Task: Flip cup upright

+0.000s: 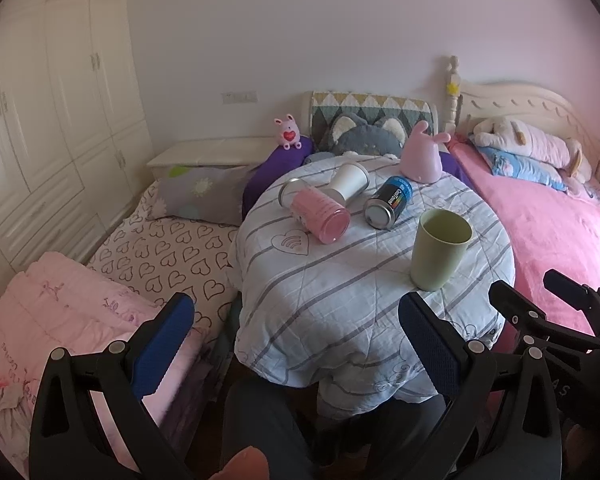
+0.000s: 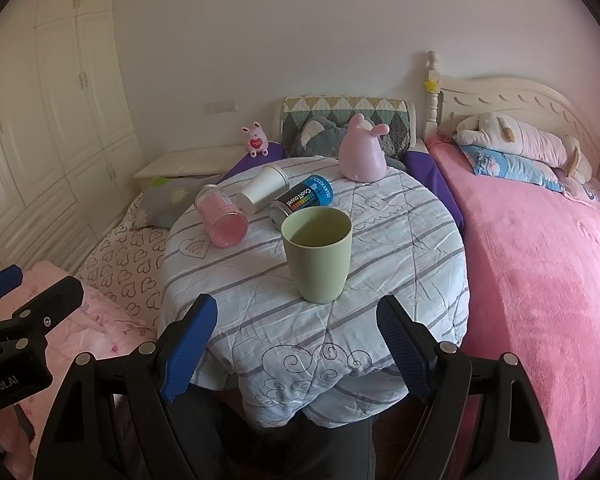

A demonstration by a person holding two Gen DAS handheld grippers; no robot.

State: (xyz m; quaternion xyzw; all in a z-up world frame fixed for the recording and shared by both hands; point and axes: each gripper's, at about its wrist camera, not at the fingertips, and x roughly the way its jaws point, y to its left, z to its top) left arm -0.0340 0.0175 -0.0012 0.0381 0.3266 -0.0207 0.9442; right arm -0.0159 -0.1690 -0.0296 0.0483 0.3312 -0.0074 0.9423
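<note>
A light green cup (image 2: 317, 253) stands upright, mouth up, on a small round table covered by a striped quilt (image 2: 400, 240); it also shows in the left wrist view (image 1: 440, 254). My right gripper (image 2: 296, 344) is open and empty, just in front of the cup. My left gripper (image 1: 296, 344) is open and empty, left of the cup at the table's front edge. A pink cup (image 1: 320, 214), a white cup (image 1: 348, 182) and a blue-black can (image 1: 390, 202) lie on their sides behind it.
A pink rabbit toy (image 2: 360, 152) stands at the table's back. A pink-covered bed (image 2: 540, 260) lies to the right, a heart-print bed (image 1: 168, 256) to the left. Wardrobe doors (image 1: 52, 120) fill the left wall.
</note>
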